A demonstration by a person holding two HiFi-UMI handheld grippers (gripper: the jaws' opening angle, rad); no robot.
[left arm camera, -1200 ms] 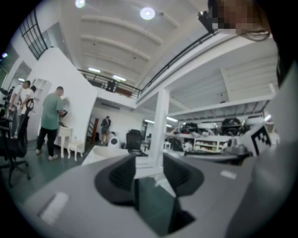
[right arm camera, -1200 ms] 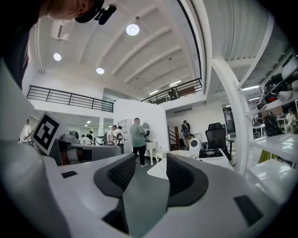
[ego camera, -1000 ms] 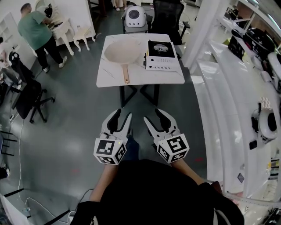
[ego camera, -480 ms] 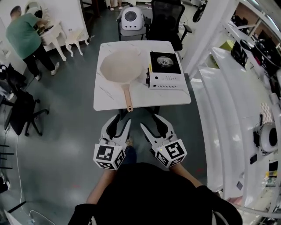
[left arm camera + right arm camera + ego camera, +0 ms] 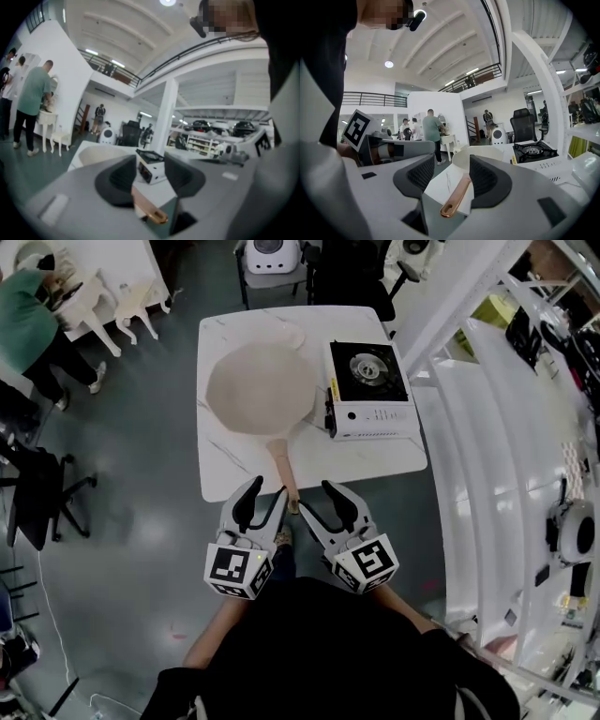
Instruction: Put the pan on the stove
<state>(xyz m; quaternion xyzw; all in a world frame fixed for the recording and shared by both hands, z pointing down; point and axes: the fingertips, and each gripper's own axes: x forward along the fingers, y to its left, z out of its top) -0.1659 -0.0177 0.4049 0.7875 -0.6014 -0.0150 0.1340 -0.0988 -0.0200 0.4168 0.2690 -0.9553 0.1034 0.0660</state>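
A cream pan [image 5: 260, 388] lies on the left half of the white table [image 5: 375, 460], its wooden handle [image 5: 282, 468] pointing to the near edge. A white one-burner stove [image 5: 370, 390] stands to its right. My left gripper [image 5: 262, 495] and right gripper [image 5: 317, 498] are at the near edge, either side of the handle's end. Both are open and hold nothing. In the left gripper view the handle [image 5: 147, 208] lies low between the jaws, with the stove [image 5: 150, 166] beyond. In the right gripper view the handle [image 5: 457, 197] shows ahead in the gap; these jaws have just been opening.
A person in a green shirt [image 5: 33, 310] stands at small white furniture at the far left. A black office chair [image 5: 42, 488] stands left of the table. White shelving [image 5: 497, 474] runs down the right side. A dark chair [image 5: 347, 268] stands beyond the table.
Both grippers have come forward from over the open floor up to the table's near edge. The pan, stove and table now appear larger and closer.
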